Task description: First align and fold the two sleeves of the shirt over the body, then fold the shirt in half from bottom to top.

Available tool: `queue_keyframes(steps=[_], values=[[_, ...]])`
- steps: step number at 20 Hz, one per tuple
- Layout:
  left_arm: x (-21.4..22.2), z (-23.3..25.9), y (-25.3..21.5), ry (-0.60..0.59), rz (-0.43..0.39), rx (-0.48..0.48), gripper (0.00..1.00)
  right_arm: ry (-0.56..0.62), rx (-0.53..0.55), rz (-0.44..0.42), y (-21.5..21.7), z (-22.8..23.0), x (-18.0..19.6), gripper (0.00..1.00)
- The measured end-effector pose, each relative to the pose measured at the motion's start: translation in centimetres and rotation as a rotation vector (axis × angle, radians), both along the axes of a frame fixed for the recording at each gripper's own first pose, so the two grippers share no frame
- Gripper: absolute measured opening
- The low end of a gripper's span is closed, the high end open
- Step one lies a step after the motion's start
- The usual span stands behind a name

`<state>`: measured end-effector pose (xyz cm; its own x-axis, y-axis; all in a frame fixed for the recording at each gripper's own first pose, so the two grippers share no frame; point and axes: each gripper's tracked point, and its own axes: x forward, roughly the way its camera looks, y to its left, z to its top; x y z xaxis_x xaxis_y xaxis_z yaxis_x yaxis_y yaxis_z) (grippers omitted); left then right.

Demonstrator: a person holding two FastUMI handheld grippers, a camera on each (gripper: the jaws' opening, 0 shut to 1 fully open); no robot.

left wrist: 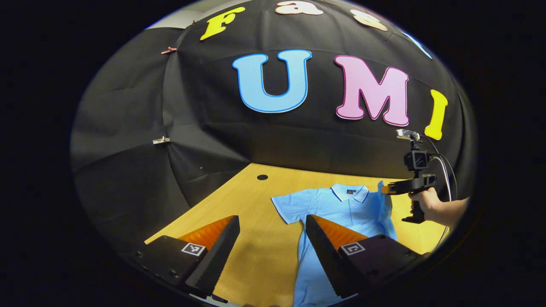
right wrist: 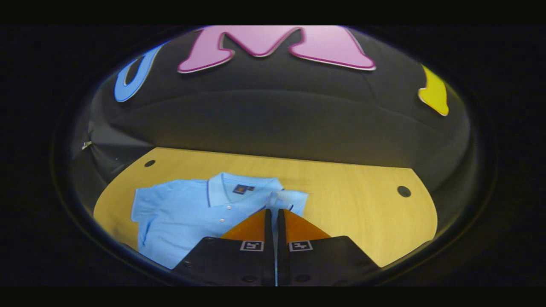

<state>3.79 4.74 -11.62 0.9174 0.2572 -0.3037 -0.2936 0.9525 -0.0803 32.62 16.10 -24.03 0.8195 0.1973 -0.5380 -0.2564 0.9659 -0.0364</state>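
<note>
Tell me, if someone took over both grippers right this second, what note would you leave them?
Right gripper: shut on the shirt's sleeve, lifted and partway over the body.
Left gripper: open, holding nothing, hovering above the table near the shirt's lower half.
Shirt: light blue polo, lying front-up on the wooden table, collar toward the booth wall; the other sleeve lies spread flat.
Done: first sleeve fold under way.
Left: lay this sleeve down, fold the other sleeve over, then fold bottom to top.

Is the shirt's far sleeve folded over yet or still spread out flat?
Spread flat: that sleeve lies out on the table. The right tool pinches the other sleeve, lifting it.
</note>
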Motion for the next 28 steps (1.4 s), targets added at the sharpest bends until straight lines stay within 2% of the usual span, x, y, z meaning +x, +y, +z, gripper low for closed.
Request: queue_keyframes(steps=[1, 2, 4, 5, 6, 8, 11, 14, 17, 23, 25, 28], values=[[-0.1, -0.1, 0.2, -0.001, 0.001, 0.001, 0.99, 0.016, 0.011, 0.046, 2.5, -0.5, -1.0, 0.07], [-0.1, -0.3, 0.4, -0.001, 0.000, 0.002, 0.99, 0.023, 0.016, 0.100, 4.7, -0.9, -2.2, 0.23], [-0.1, -0.7, 0.8, -0.002, -0.003, 0.002, 0.99, 0.020, 0.002, 0.193, 8.3, -1.1, -4.6, 0.42], [0.2, -1.1, 1.0, -0.003, -0.006, -0.001, 0.99, 0.023, 0.007, 0.230, 9.6, -1.4, -6.2, 0.67], [0.8, -1.4, 1.1, -0.005, -0.011, -0.007, 0.99, 0.028, 0.015, 0.255, 10.4, -1.7, -7.5, 0.84], [2.2, -2.2, 1.3, -0.006, -0.033, -0.021, 0.99, 0.034, 0.018, 0.256, 10.0, -1.9, -9.8, 0.96], [6.3, -3.3, 1.7, -0.012, -0.082, -0.016, 0.99, 0.014, 0.011, 0.216, 6.4, -1.0, -11.8, 0.98], [11.3, -4.5, 1.8, -0.003, -0.145, 0.010, 0.99, -0.025, 0.004, 0.141, 1.0, 0.7, -12.6, 0.98], [17.3, -6.8, 1.3, 0.023, -0.213, -0.005, 0.99, -0.058, 0.038, 0.050, -4.1, 2.7, -13.6, 0.98], [26.8, -13.8, 3.1, 0.124, -0.203, -0.058, 0.99, -0.120, 0.105, -0.111, -12.3, 3.8, -16.9, 0.99], [28.9, -15.8, 3.8, 0.156, -0.188, -0.070, 0.99, -0.127, 0.129, -0.137, -13.3, 2.7, -17.8, 0.99], [31.2, -18.3, 4.9, 0.212, -0.173, -0.085, 0.99, -0.098, 0.106, -0.153, -15.3, 0.6, -18.7, 0.98]])
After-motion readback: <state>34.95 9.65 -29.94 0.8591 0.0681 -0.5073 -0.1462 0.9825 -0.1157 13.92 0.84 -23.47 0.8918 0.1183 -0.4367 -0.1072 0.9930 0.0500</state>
